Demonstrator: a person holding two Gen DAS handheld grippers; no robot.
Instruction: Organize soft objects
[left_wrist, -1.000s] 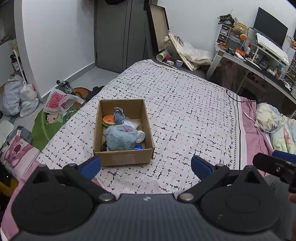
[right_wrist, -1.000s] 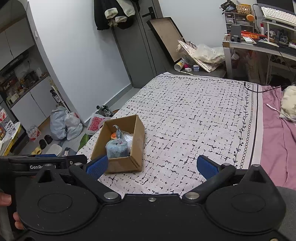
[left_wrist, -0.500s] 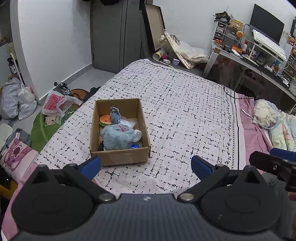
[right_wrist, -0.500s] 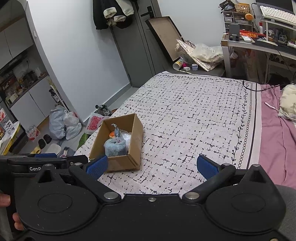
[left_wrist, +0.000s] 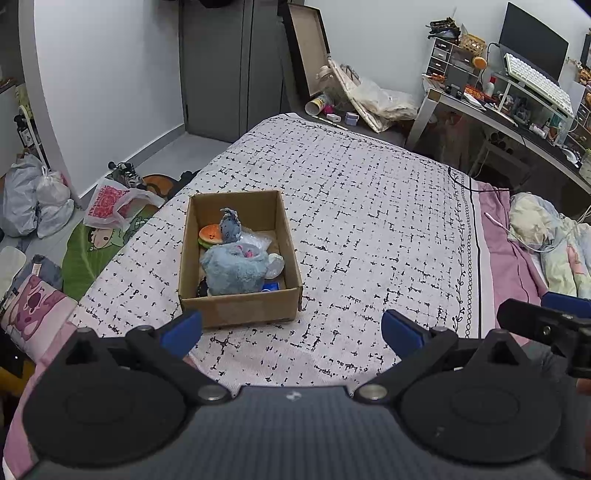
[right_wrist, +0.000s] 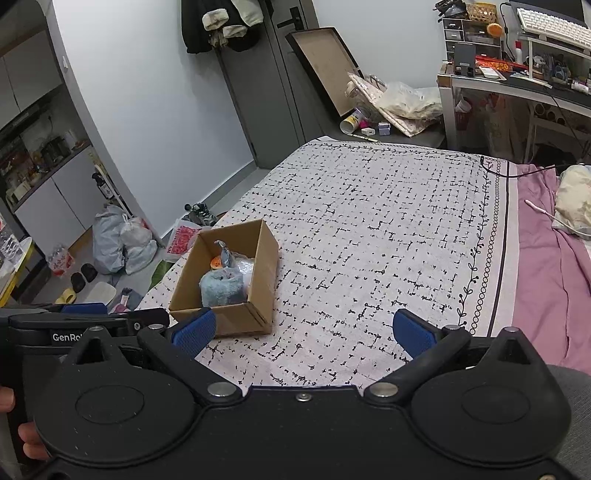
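Observation:
A cardboard box (left_wrist: 239, 316) (right_wrist: 263, 291) stands on the patterned bedspread (left_wrist: 369, 229) (right_wrist: 388, 229) near the bed's left edge. Inside lie a fluffy light-blue plush (left_wrist: 232, 271) (right_wrist: 221, 290), a small grey-blue plush (left_wrist: 229, 229), an orange burger-shaped toy (left_wrist: 211, 235) and a clear plastic bag (left_wrist: 256, 240). My left gripper (left_wrist: 291, 328) is open and empty, held back from the box's near wall. My right gripper (right_wrist: 303, 330) is open and empty too, to the right of the box. The right gripper's tip (left_wrist: 543, 325) shows at the left view's right edge.
Pink sheet and crumpled bedding (left_wrist: 546, 236) lie at the right. A cluttered desk (left_wrist: 517, 114) with monitor and keyboard stands at the back right. Plastic bags (left_wrist: 33, 199), slippers and shoes lie on the floor left of the bed. A dark door (right_wrist: 266, 74) is behind.
Both grippers drew slightly back and tilted; the box sits a little lower-left in view. Nothing was picked up or let go.

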